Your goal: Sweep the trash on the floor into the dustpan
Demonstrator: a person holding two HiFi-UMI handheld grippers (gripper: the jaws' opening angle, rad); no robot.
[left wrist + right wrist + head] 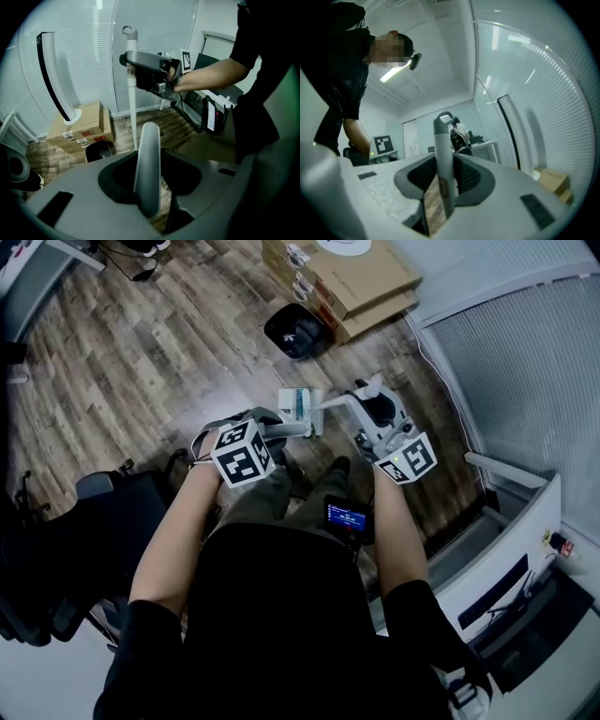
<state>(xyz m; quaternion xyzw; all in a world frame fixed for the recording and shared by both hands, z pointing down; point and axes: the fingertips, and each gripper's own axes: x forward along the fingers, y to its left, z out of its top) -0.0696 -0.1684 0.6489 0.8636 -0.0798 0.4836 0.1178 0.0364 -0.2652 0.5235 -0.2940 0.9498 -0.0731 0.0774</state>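
Grip on both sides, nothing released. At the left gripper [149, 183], clenches a pale grey handle [148, 150] rising straight out between the jaws; probably the dustpan's, with no pan visible in that view. At the right gripper [443, 190], clamps a white pole [443, 140] just below its looped top end; likely the broom.

Seen from the left gripper view, stands nearly upright, long axis running floor to ceiling, with the right gripper high on it and the lower end dropping out of sight behind the grey handle. In the head view, appears to meet a white head [300, 406] with bluish teeth, between and just ahead of both grippers, over the wooden floor [141, 352]. Cannot tell whether brush or pan.

No trash to be made out anywhere on the boards, so no telling its direction from the jaws. Judging by the tilt, puts the left, downward-pointing gripper nearer the floor. Calls next, most likely, for lowering the white head onto the boards.

Farther off, a black round thing [298, 329] just beside stacked cardboard boxes [352, 282].
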